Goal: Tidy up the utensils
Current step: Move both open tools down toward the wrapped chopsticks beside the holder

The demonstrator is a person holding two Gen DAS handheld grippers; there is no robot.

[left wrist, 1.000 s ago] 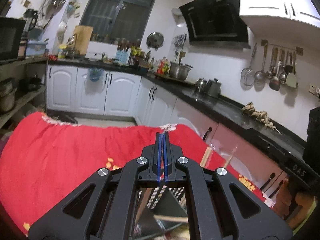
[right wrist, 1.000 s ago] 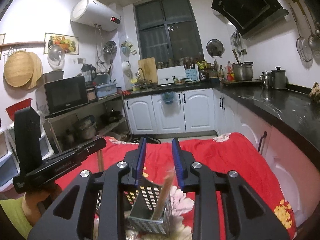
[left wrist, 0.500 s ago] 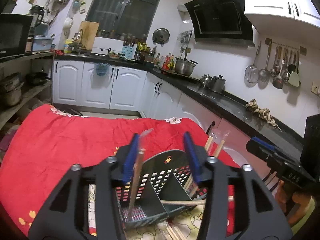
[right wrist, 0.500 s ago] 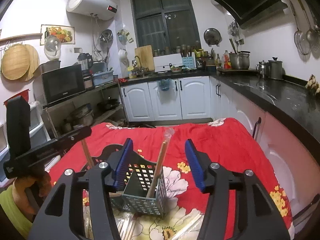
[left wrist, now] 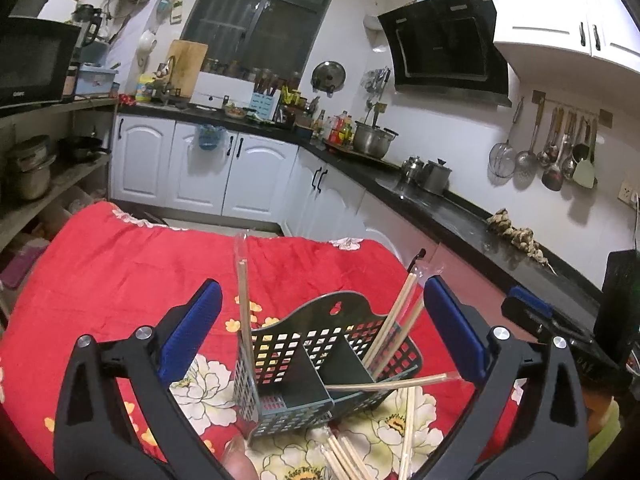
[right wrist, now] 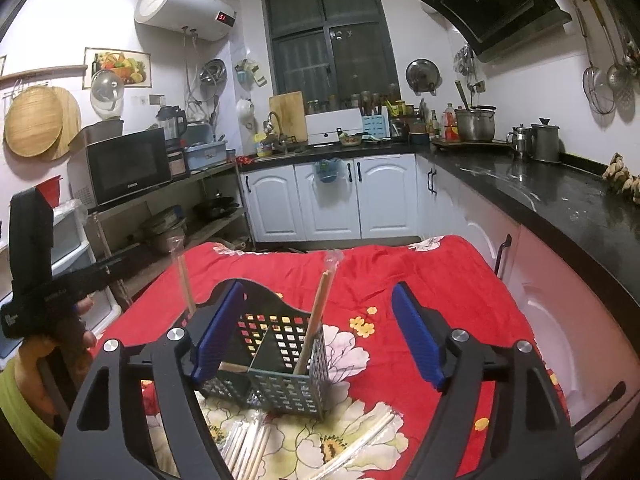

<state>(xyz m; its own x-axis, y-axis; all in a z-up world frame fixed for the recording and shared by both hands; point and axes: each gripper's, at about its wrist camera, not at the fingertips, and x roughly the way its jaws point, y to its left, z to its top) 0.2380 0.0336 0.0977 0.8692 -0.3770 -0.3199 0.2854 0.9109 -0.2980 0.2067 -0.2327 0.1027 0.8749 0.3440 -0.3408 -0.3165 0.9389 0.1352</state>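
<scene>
A dark grey perforated utensil basket [left wrist: 320, 364] with a divider stands on the red flowered cloth; it also shows in the right wrist view [right wrist: 276, 360]. Wrapped chopsticks stand in it: one pair upright at its left wall [left wrist: 244, 312], others leaning at its right [left wrist: 396, 320], one lying across the rim [left wrist: 392, 384]. In the right wrist view one pair [right wrist: 316, 316] leans in the near compartment and another [right wrist: 185, 284] stands behind. My left gripper [left wrist: 320, 332] is open and empty, jaws either side of the basket. My right gripper [right wrist: 320, 332] is open and empty above the basket.
Loose wrapped chopsticks lie on the cloth in front of the basket [left wrist: 352, 456] [right wrist: 248, 440]. The table [right wrist: 440, 280] has a black countertop [right wrist: 560, 204] to its right and shelves with a microwave [right wrist: 120, 168] to its left.
Both grippers have opened wide and drawn back and up from the basket. The left one, shut a second ago, released a chopstick pair that now stands at the basket's left wall.
</scene>
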